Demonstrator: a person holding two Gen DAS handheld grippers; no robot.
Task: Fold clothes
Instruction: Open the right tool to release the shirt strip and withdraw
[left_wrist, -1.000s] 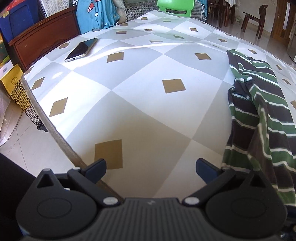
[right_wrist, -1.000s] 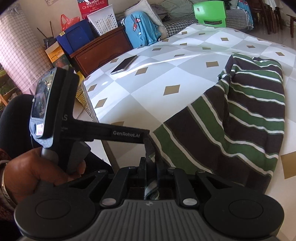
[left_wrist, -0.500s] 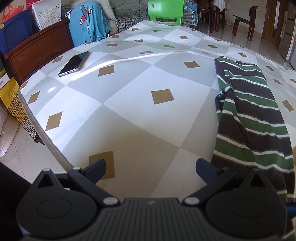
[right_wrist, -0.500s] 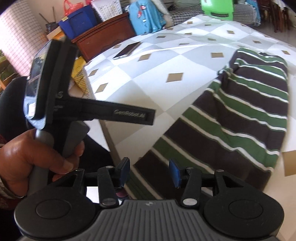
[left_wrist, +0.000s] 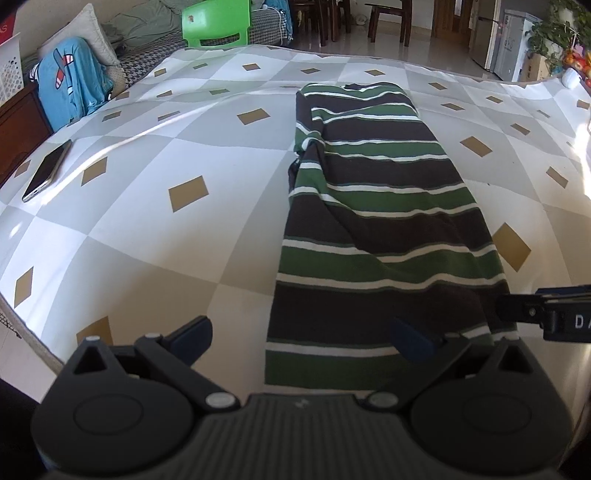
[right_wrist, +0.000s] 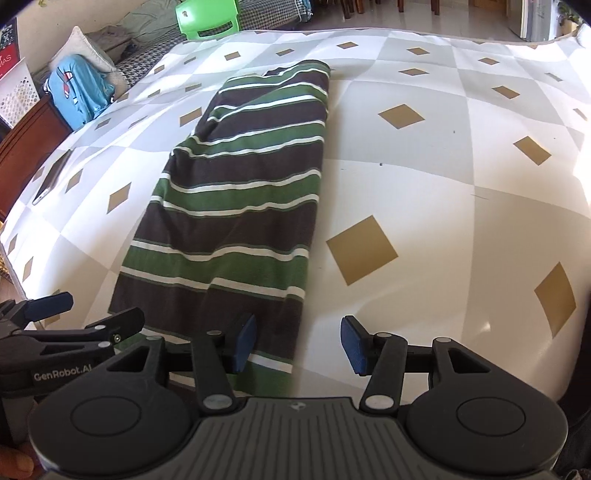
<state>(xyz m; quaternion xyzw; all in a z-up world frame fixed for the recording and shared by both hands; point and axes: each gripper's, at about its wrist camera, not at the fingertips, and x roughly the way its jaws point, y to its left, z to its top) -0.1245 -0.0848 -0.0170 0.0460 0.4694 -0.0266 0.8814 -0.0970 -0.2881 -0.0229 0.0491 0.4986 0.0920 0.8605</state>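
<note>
Where the striped shirt (left_wrist: 373, 229) lies on the table (left_wrist: 147, 229), it forms a long narrow band running from the near edge toward the far side, with dark brown, green and thin white stripes crossing its width. Its near hem sits just in front of both tools, and its far end is rounded over near the middle of the table. Soft creases run diagonally across the upper layer, and along the left edge a lower layer of the same cloth shows slightly. The table is covered by a cloth of grey and white diamonds with small tan squares.

Left gripper (left_wrist: 303, 338): fingers spread wide apart, holding nothing; the right finger (left_wrist: 412, 341) hovers over the shirt's near right corner, the left finger over bare tablecloth.

Right gripper (right_wrist: 298, 345): fingers apart and empty; its left finger (right_wrist: 243, 343) stands over the shirt's near right edge, its right finger over bare tablecloth. In the right wrist view the shirt (right_wrist: 236, 206) extends away to the upper left, and the left tool's fingertips show at the left border.

A phone (left_wrist: 46, 170) lies flat near the table's left edge, well apart from the shirt. Beyond the far edge stand a green plastic chair (left_wrist: 216, 24) and a blue garment (left_wrist: 72, 85) draped over dark wooden furniture at the far left.
</note>
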